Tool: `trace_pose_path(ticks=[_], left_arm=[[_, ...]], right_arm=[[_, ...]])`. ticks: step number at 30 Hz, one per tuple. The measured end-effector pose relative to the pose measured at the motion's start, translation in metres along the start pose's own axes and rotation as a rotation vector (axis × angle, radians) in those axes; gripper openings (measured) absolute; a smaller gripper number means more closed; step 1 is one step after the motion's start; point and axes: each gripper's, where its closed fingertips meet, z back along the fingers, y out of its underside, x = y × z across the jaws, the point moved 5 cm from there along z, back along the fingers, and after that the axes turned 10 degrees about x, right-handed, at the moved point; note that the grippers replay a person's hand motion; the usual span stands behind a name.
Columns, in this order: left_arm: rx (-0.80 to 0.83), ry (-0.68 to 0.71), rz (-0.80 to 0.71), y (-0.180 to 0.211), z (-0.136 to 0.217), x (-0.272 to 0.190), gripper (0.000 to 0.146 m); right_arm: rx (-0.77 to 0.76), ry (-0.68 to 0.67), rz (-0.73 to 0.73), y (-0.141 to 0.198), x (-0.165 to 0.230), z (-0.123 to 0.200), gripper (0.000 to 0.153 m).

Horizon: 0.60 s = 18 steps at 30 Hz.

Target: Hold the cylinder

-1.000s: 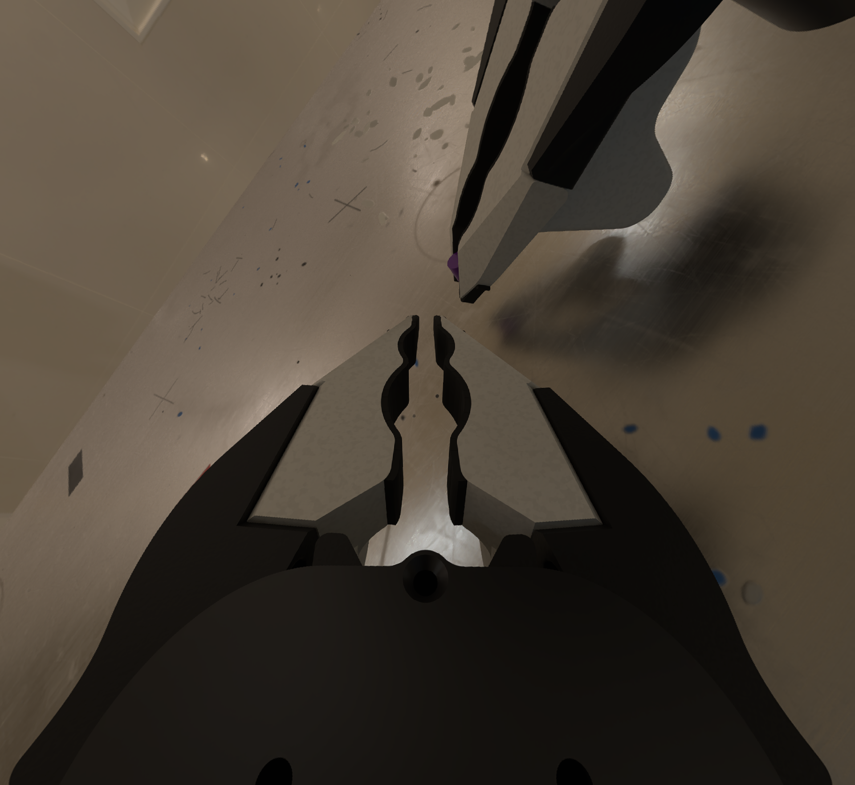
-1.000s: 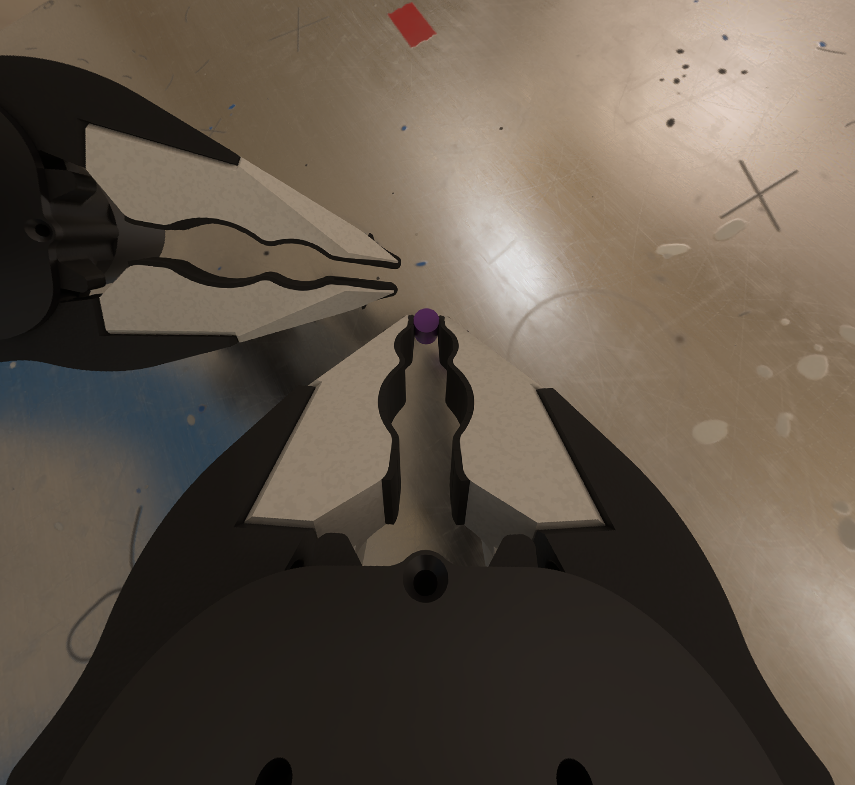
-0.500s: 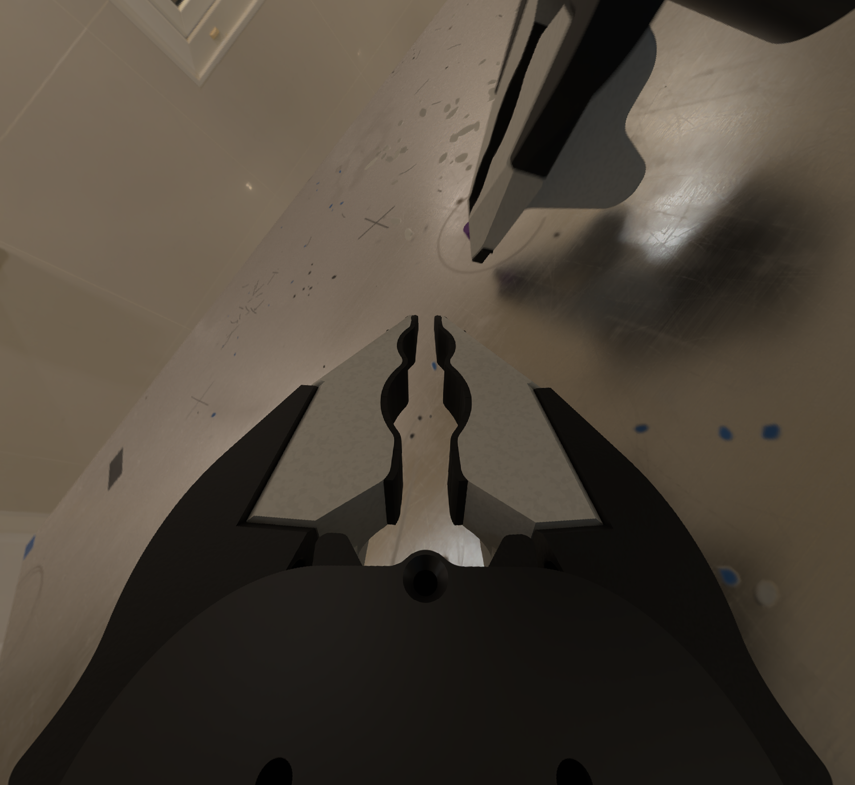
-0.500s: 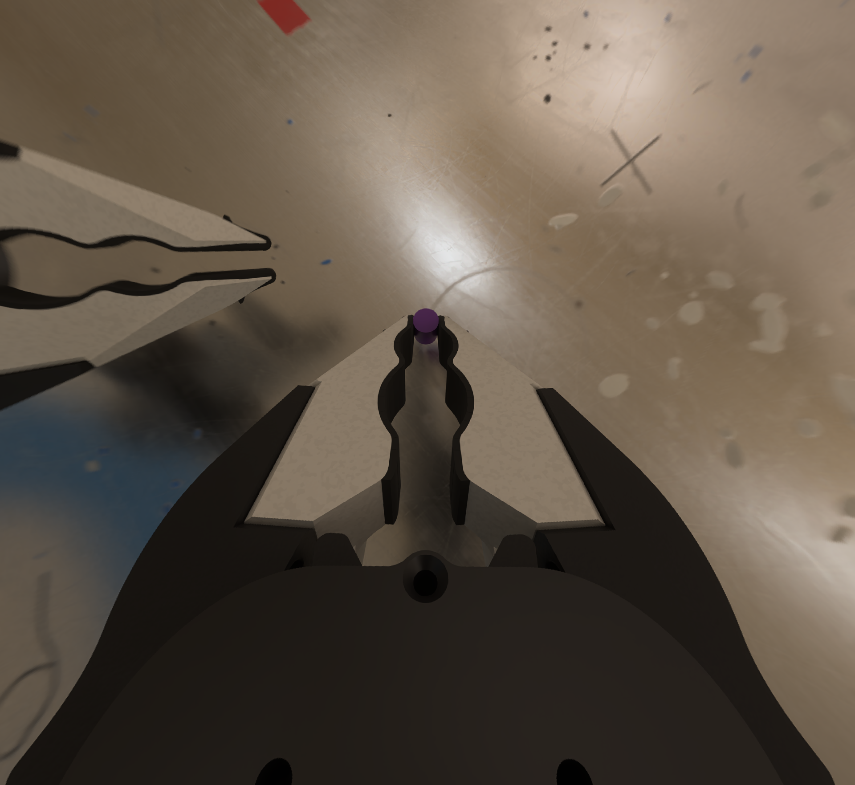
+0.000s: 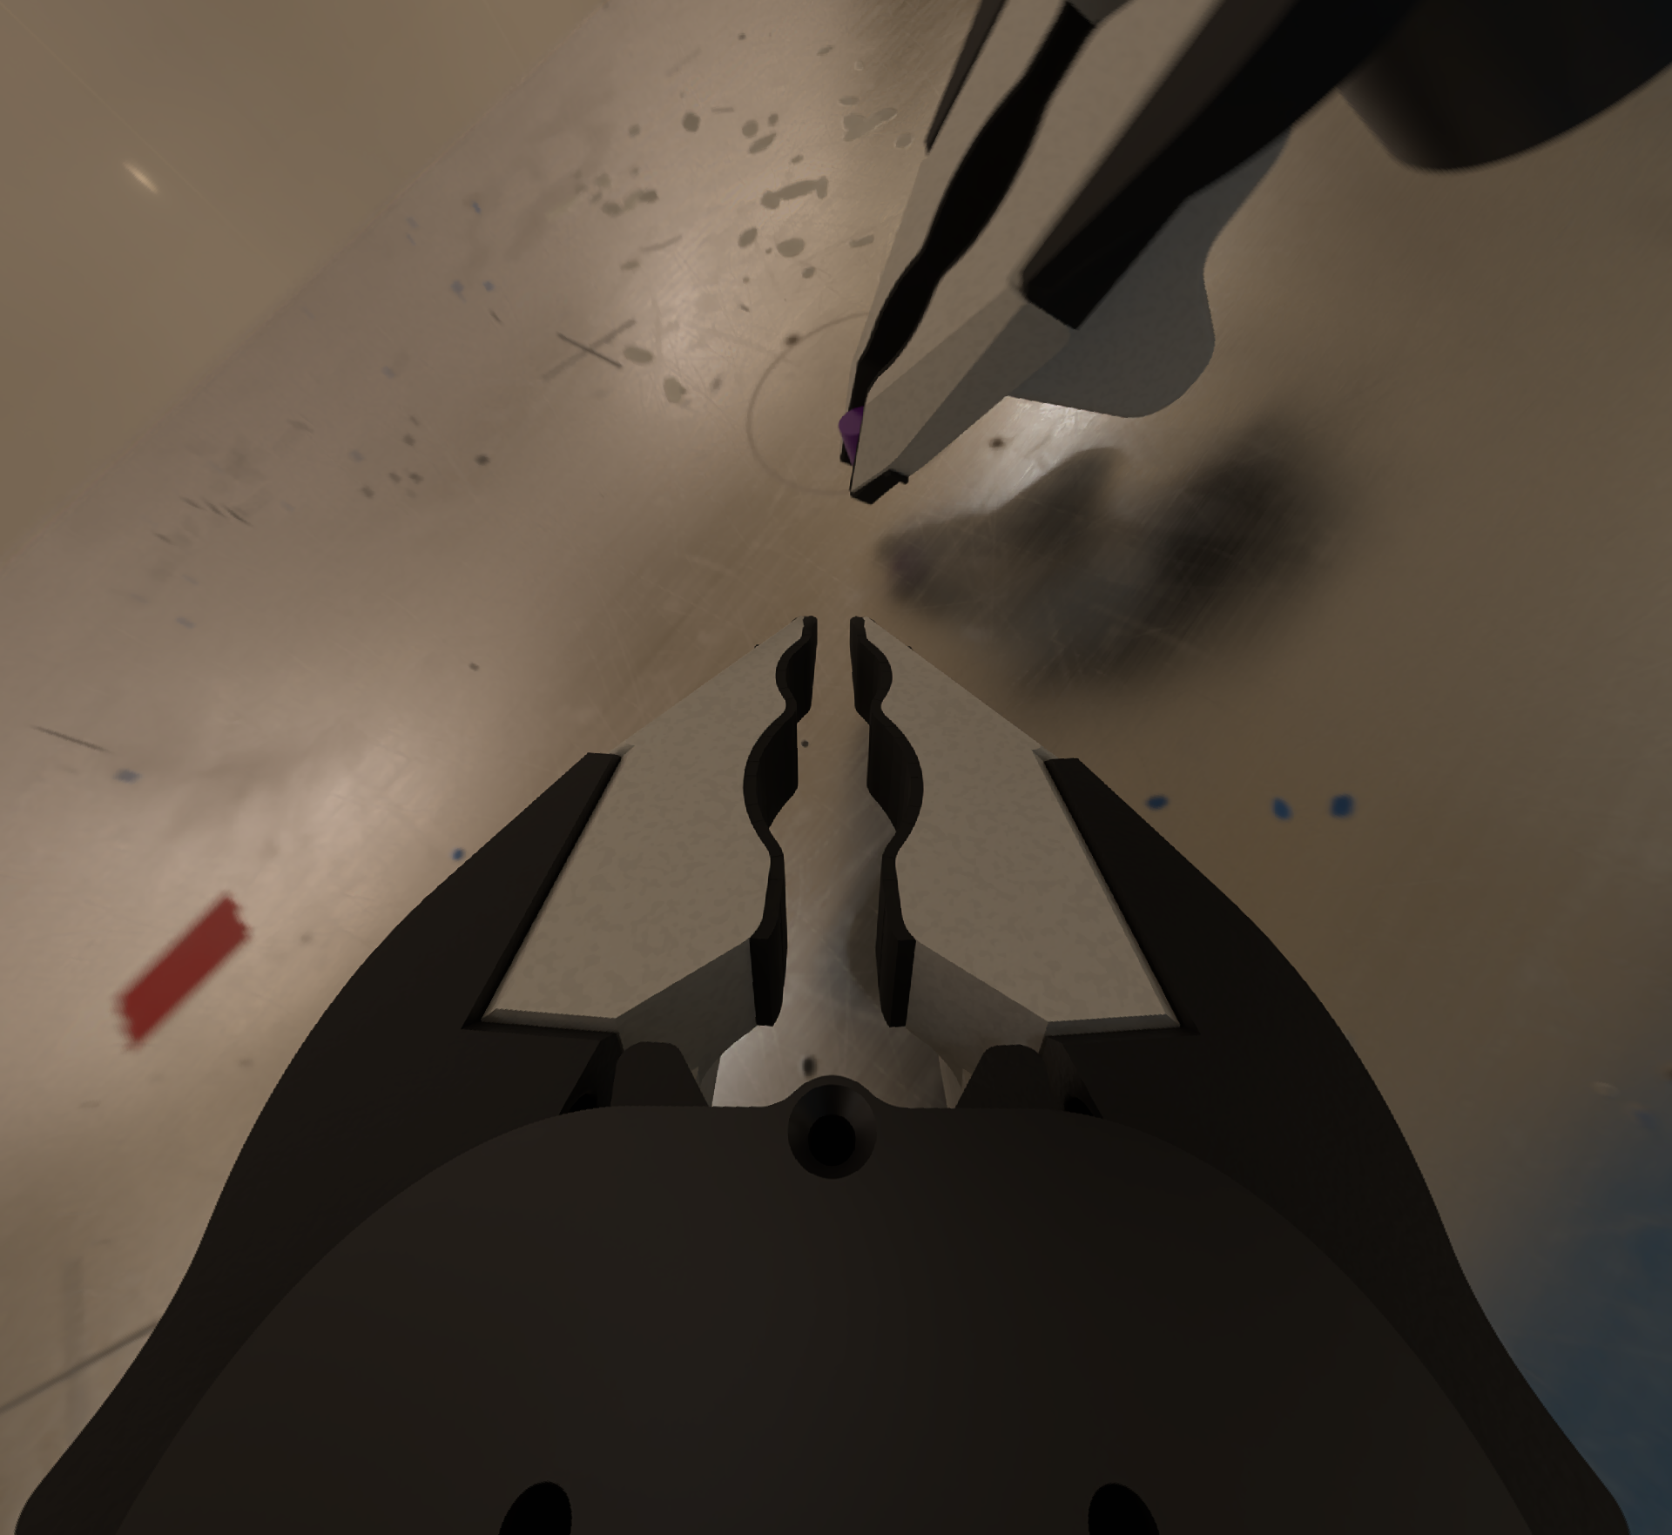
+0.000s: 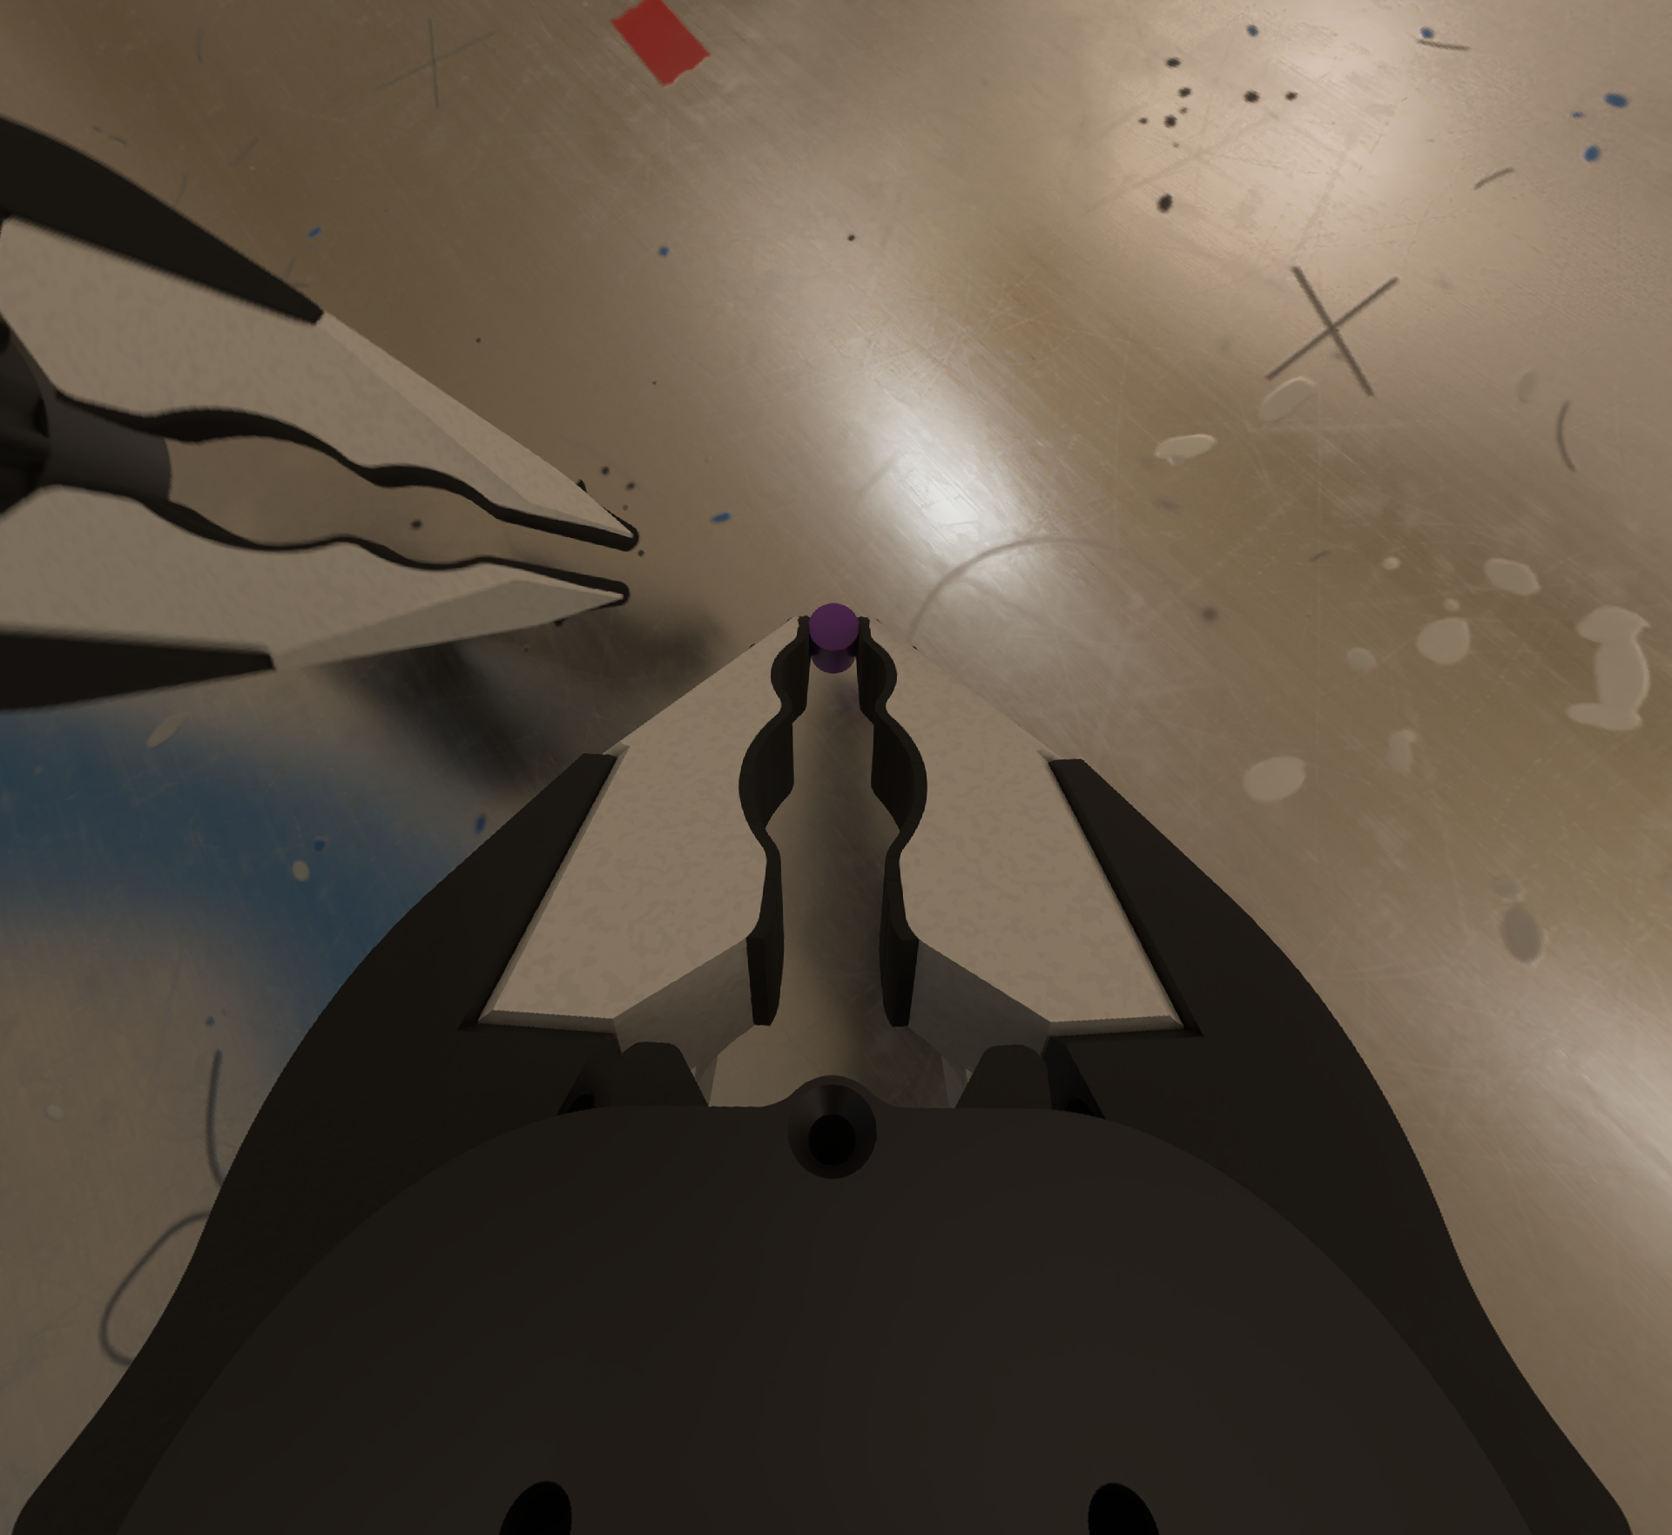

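Note:
A small purple cylinder (image 6: 832, 632) is pinched between the tips of my right gripper (image 6: 832, 625), held above the scuffed tan table (image 6: 1086, 270). My right gripper is shut on it. In the left wrist view the right gripper (image 5: 859, 469) comes in from the upper right, and only a sliver of the cylinder (image 5: 849, 426) shows at its tip. My left gripper (image 5: 832, 623) has its jaws nearly together with nothing between them. In the right wrist view it (image 6: 627, 562) points in from the left, its tips a short way left of the cylinder and not touching it.
A red patch (image 6: 660, 40) lies on the table beyond both grippers and also shows in the left wrist view (image 5: 181, 985). A blue stain (image 6: 136, 813) sits under the left gripper. Pale splotches (image 6: 1610, 668) and pen marks dot the right side.
The left gripper drew away from the right gripper's tip, then came partly back towards it. The right gripper kept its hold on the cylinder throughout.

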Motion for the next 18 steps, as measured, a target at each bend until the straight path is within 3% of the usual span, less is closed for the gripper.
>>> trace_pose_path(ticks=[4, 10, 14, 18], left_arm=[[-0.017, 0.11, 0.132, 0.004, 0.004, 0.008, 0.007], [0.06, 0.163, 0.118, 0.017, 0.003, 0.012, 0.007], [0.1, 0.116, 0.031, 0.025, 0.003, 0.012, 0.007], [0.108, 0.134, 0.042, 0.029, 0.006, 0.015, 0.007]], right_arm=[[0.009, 0.007, 0.005, 0.001, -0.004, 0.001, 0.009], [0.023, 0.006, 0.019, 0.001, -0.002, 0.001, 0.009], [0.065, 0.044, 0.054, 0.001, 0.002, -0.002, 0.009], [0.075, 0.029, 0.053, 0.001, 0.003, -0.007, 0.009]])
